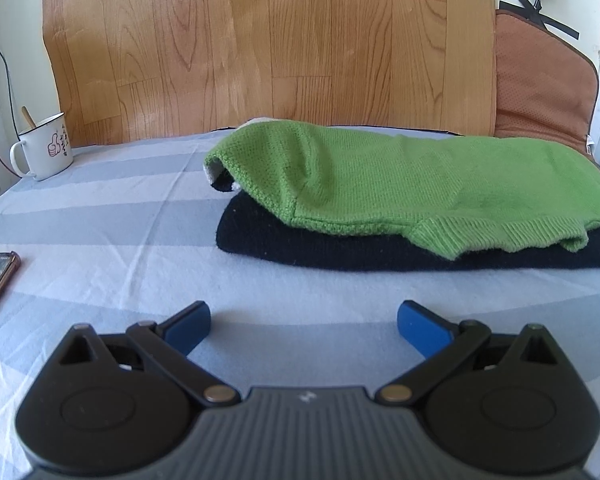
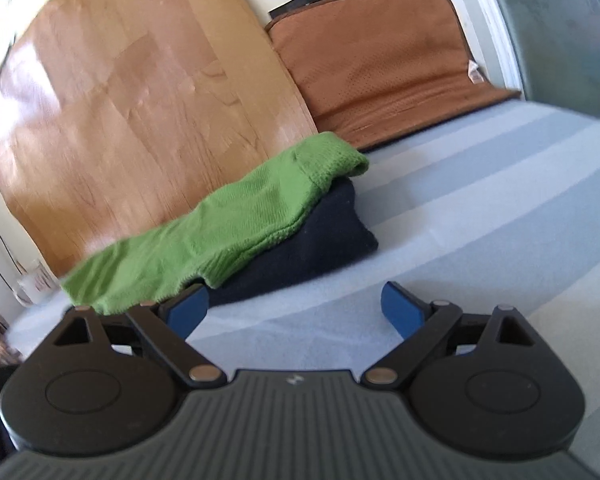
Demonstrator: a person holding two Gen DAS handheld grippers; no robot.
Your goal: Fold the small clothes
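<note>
A green sweater [image 1: 412,184] lies on top of a folded dark blue sweater [image 1: 380,250]. The two make a small pile on a bed with a blue and white striped sheet [image 1: 112,240]. The green one is knitted and soft. Its ribbed edge hangs a little over the near side of the dark one. A bit of something white peeks out at the far left end of the pile, under the green one.

The pile sits in front of the left tongs [image 1: 304,324] and a little to their right. It does not touch them. The two blue tips of the left tongs are wide apart, and they hold nothing. Only the sheet shows between them.

The right tongs [image 2: 296,306] are tilted, so that view leans to one side and is a bit blurry. Their blue tips are wide apart too, with nothing between them. The pile is ahead and to their left. The green sweater's end is very close to the left tip, but I cannot tell if it touches.

Far to the left of the left tongs stands a white mug [image 1: 44,148] with a stick in it. Behind the pile is a wood board [image 1: 260,40]. A brown cushion [image 2: 380,60] leans beside the board.
</note>
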